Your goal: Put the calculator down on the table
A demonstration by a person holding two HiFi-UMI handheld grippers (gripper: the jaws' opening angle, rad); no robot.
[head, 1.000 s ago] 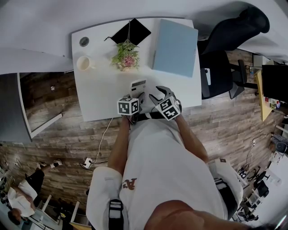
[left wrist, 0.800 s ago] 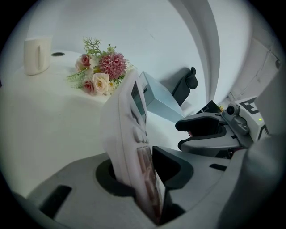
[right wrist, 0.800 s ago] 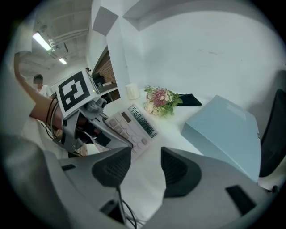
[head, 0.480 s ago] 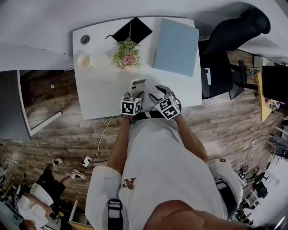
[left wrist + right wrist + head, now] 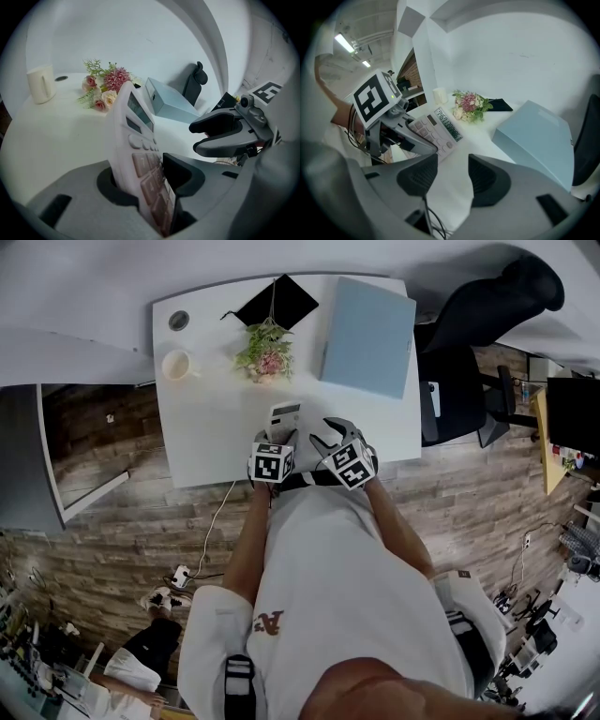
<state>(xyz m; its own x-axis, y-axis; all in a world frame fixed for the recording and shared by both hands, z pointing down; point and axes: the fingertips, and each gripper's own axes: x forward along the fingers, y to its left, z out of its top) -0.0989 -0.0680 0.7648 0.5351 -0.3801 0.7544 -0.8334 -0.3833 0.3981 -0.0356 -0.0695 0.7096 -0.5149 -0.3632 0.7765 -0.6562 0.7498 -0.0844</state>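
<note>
White table (image 5: 206,427) fills the upper middle of the head view. It stands on a plank floor (image 5: 122,521), with a black chair (image 5: 487,324) at the upper right and a white cable (image 5: 214,540) trailing below its near edge. Along the far side are a cream mug (image 5: 176,365) at the left and a round grommet (image 5: 178,322) above it in frame. A bunch of pink and cream flowers (image 5: 265,352) sits in the middle, just below a flat black sheet (image 5: 275,304). A smooth, rectangular pale blue box (image 5: 367,324) lies at the right. All of these sit well apart from the grippers.

The calculator (image 5: 284,416) is a slim off-white slab with grey-brown keys and a dark display. It is close to the table's near edge, below the flowers in frame. Its near end sits in the left gripper (image 5: 150,183) and its far end points toward the flowers. Those jaws have just been opening, yet the calculator sits wedged between them, keyed face against one dark pad and back against the other.

The right gripper (image 5: 452,180) hangs just to the right, jaws spread with only tabletop between them. Both forearms reach up from the lower frame side by side. Both grippers tilt down at the table, marker cubes facing up.
</note>
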